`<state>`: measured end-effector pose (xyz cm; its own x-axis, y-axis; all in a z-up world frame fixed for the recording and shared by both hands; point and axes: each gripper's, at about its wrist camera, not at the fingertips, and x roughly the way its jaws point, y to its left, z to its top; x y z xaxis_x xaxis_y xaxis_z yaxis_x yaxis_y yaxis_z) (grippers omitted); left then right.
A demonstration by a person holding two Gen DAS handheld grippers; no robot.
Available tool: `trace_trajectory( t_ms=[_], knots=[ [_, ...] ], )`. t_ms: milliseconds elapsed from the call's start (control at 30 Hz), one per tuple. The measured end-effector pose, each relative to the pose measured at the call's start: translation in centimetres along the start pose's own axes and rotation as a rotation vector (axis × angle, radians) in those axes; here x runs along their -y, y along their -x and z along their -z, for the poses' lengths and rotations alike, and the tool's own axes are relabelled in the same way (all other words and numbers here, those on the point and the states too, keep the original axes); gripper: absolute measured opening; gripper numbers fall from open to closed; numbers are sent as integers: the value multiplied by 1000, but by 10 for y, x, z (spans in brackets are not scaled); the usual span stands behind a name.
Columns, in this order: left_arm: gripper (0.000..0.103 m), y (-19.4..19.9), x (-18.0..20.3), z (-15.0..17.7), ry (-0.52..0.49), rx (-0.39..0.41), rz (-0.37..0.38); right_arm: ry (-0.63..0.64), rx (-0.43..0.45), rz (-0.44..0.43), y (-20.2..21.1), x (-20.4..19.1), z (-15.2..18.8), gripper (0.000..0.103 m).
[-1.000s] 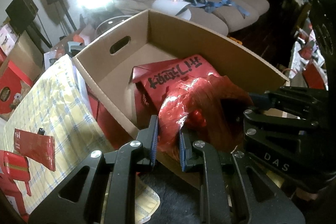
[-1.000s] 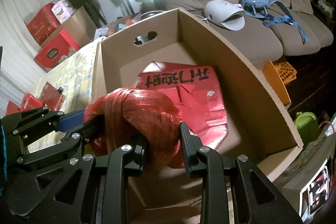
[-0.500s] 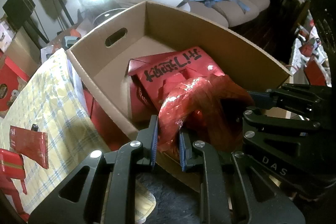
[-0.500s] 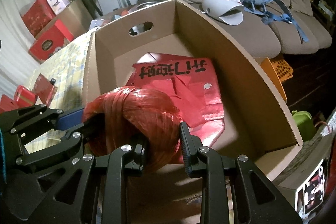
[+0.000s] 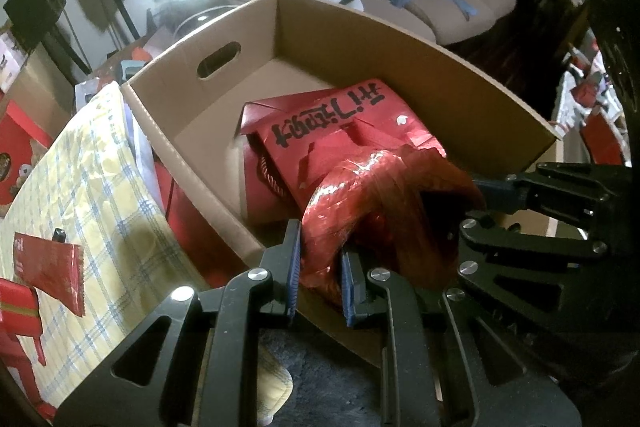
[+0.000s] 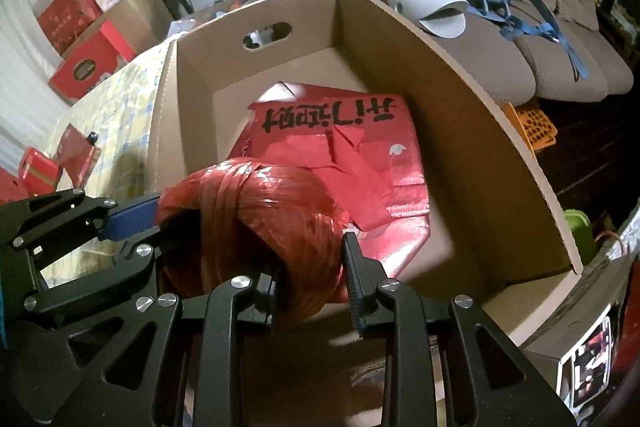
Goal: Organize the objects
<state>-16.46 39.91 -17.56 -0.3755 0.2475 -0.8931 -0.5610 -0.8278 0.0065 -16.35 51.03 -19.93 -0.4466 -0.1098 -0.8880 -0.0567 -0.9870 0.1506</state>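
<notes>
1. The beige fabric sofa (image 6: 520,39) lies beyond the box's far wall, carrying a white domed gadget (image 6: 428,5) and a blue strapped harness (image 6: 508,7).
2. The open brown cardboard box with oval handle holes (image 5: 340,39) has bare floor along its far end; a flat red paper bag with black lettering (image 6: 340,147) covers the rest.
3. The yellow checked cloth on the surface (image 5: 80,187) meets the box's left wall; red packets lie on it, cut off by the frame.
4. The red shiny plastic-twine bundle (image 6: 272,223) hangs above the box's near edge; its underside is hidden.
5. The left claw (image 5: 320,267) pinches the bundle's left end; the right claw (image 6: 308,279) clamps its right side.
</notes>
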Motion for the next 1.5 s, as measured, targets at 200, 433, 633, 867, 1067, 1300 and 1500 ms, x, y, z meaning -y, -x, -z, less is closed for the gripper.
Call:
trace_trajectory(
  t_ms=[200,433,633,867,1067,1300,1500],
  knots=[
    [16,-4,-1,0,8,-19,14,3,-19,2,-3,0,1,28],
    [16,-5,2,-3,2,-58,27,12,-34,-3,-2,3,2,28],
    [16,-7,7,-2,-1,-74,29,18,-49,-5,-2,6,4,28],
    [16,-7,14,-4,-25,-95,52,23,-55,-18,3,15,6,28],
    [17,-8,21,-5,-34,-107,74,-2,-55,-40,4,27,7,27],
    [17,-12,18,-2,-24,-120,89,5,-71,-38,0,26,8,26],
    [18,-12,11,-2,-5,-122,110,12,-67,-35,-1,24,8,25]
  ],
)
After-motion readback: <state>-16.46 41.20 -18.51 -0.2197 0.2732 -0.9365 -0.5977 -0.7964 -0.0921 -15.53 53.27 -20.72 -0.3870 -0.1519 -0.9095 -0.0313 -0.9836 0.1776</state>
